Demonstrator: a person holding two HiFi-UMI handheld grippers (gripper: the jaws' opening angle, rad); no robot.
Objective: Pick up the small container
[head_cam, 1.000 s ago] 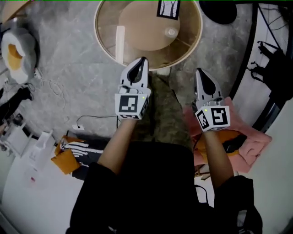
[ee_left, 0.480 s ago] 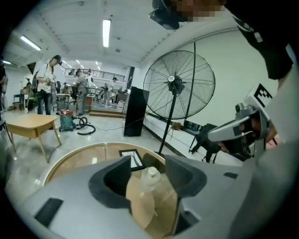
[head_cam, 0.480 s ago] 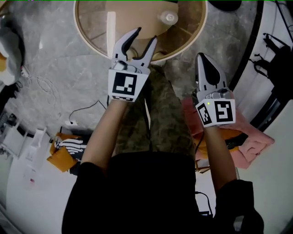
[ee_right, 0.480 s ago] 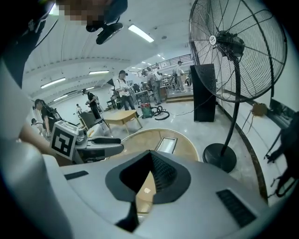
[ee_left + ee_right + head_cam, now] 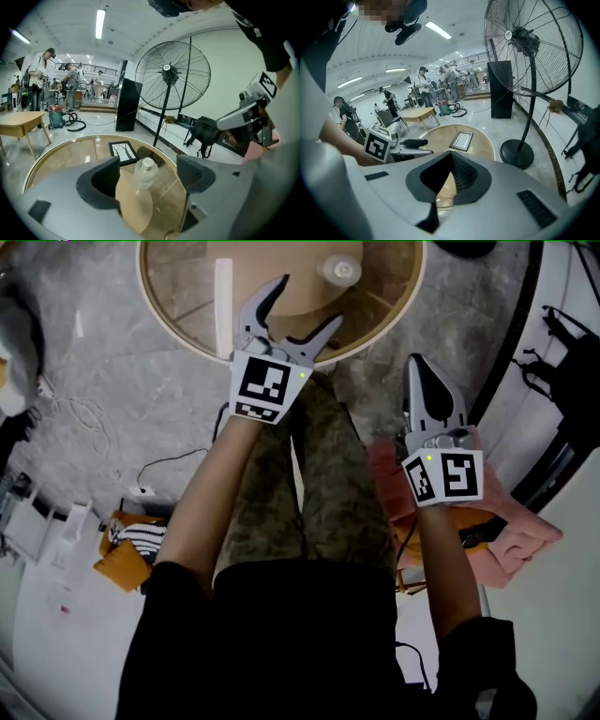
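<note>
Bright ceiling strip lights (fisheye-warped edges)

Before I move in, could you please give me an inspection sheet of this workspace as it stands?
Surface: round glass table.
Job's things: small container upright on the table, untouched.
Clutter: picture frame and white strip on the table.
Grippers: left gripper jaws opening, container ahead of them, not gripped; right gripper shut, empty, off the table.
Cables: white cable on the floor.
Surroundings: standing fan, black backpack, pink cloth.
</note>
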